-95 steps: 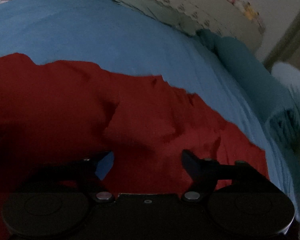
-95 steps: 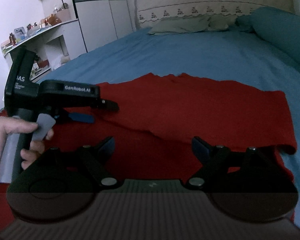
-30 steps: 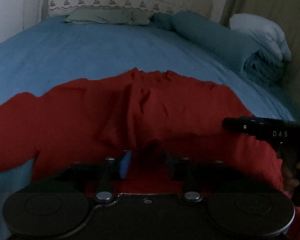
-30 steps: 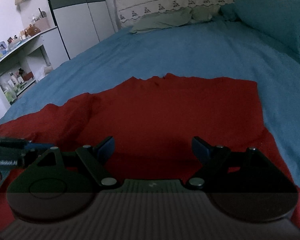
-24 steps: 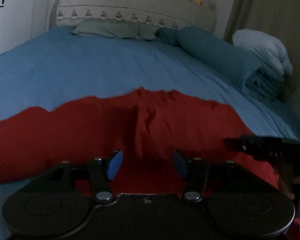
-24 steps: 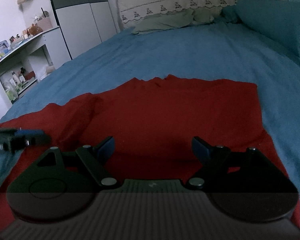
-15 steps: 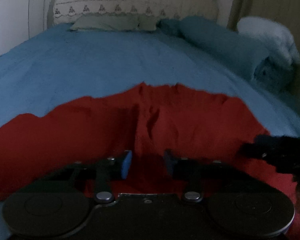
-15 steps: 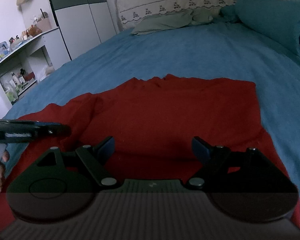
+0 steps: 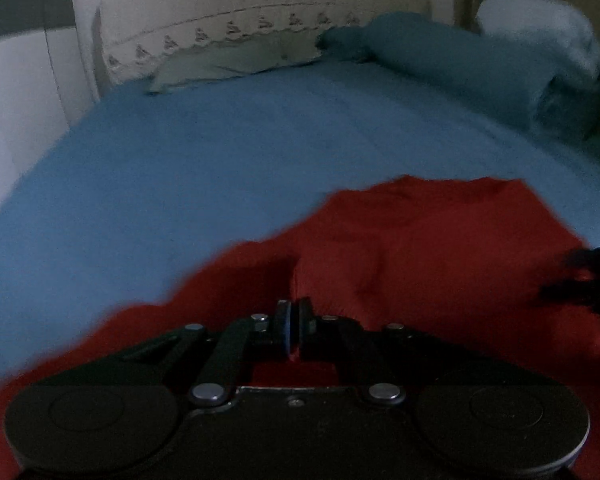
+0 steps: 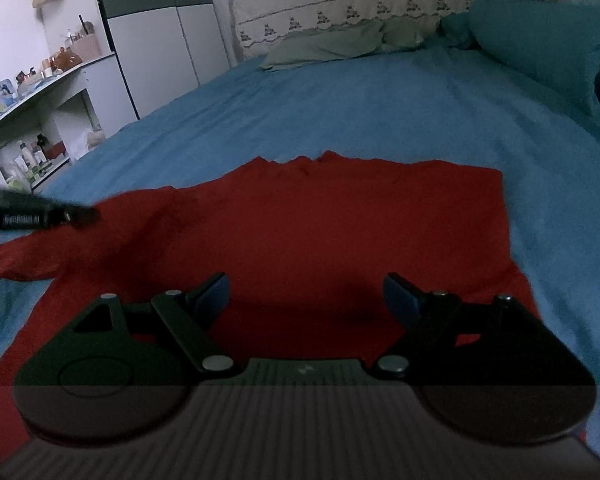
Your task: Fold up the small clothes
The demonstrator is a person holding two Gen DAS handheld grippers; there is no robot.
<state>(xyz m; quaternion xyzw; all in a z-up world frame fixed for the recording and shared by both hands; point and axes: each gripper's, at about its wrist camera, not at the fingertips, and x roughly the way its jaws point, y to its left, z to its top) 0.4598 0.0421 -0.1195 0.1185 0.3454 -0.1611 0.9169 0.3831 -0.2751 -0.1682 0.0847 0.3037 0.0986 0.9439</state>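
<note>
bed [image 10: 340, 112]: blue sheet, fills most of both wrist views, runs up to the headboard along the top of the frame
red garment [image 10: 320, 232]: spread flat on the sheet, lower middle of the right wrist view. top edge is wavy, right edge pretty straight, and a sleeve-ish bit trails off to the left edge. in the left wrist view it takes the lower centre and right [image 9: 420, 248]
teal rolled blanket [image 9: 460, 68]: upper right of the left wrist view, lying on the bed well apart from the garment
pale green pillow [image 10: 328, 46]: top centre, against the headboard
shelf unit [image 10: 40, 120]: left edge of the right wrist view, bottles and small clutter on it, too small to tell what
right gripper [image 10: 306, 296]: bottom centre, fingers spread wide over the red cloth, nothing between them
left gripper [image 9: 294, 326]: bottom centre, pads pressed together, a ridge of red cloth rises right at the tips so it looks pinched onto the garment. frame is motion-blurred. also pokes in at mid-left of the right wrist view [image 10: 80, 216]
</note>
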